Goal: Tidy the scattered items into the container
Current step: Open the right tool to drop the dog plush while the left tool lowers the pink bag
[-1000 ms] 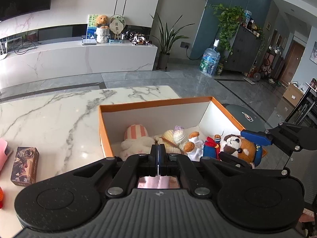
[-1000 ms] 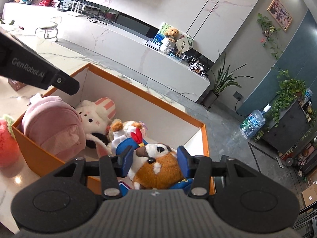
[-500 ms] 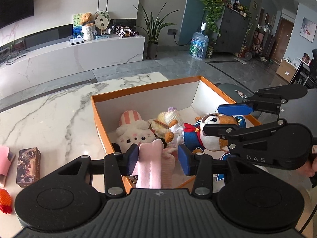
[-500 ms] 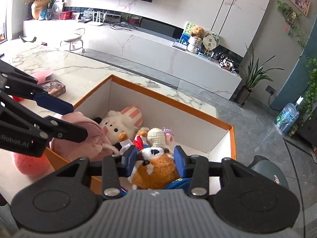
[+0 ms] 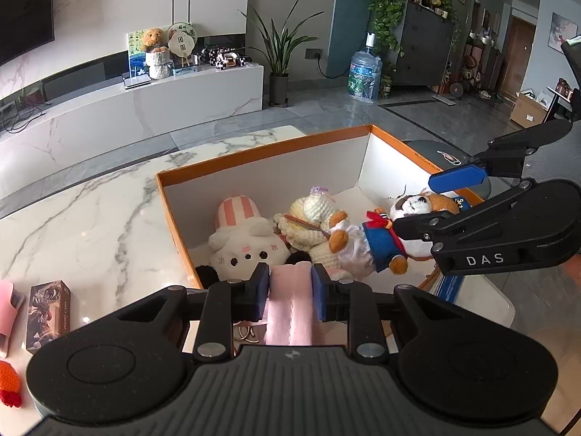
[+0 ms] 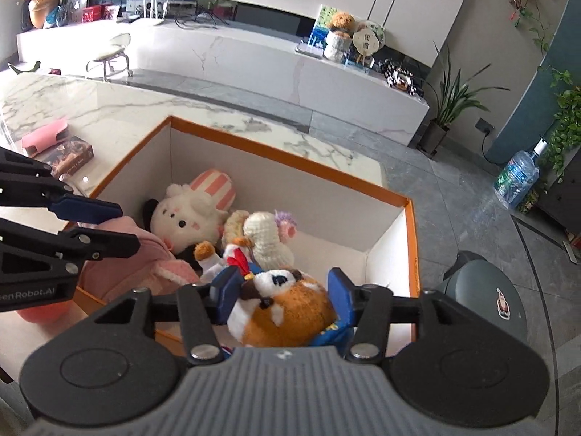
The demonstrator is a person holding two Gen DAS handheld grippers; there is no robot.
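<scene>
An orange-rimmed cardboard box (image 5: 261,152) with plain white inner walls is seen on a glossy, grey-veined marble table (image 5: 72,225); in the left wrist view it fills the centre and runs toward 2 o'clock. The left gripper (image 5: 290,292) is held over the box's near edge; its blue pads are parted, with a soft pink fleecy plush (image 5: 289,312) lying between them, and it cannot be told whether the pads press it. In the right wrist view the same pink plush (image 6: 145,254) is seen as a rounded, fuzzy mass at the box's 8 o'clock corner. The right gripper (image 6: 287,298) is held over the box's near right part; its flat blue pads stand spread on either side of the round orange-and-white head of a furry dog plush (image 6: 287,309) in a blue sailor coat with a red bow, and a grasp cannot be confirmed. Inside the box a smooth white bunny plush (image 5: 247,247) with a pink-striped cap is seen at 10 o'clock of the dog, touching a knobbly cream crocheted doll (image 5: 312,218) beside it. On the table at 8 o'clock in the left view, a small printed rectangular carton (image 5: 47,312) lies beside a flat pink case (image 5: 9,309); an orange knitted toy (image 5: 9,381) is cut off by the edge.
</scene>
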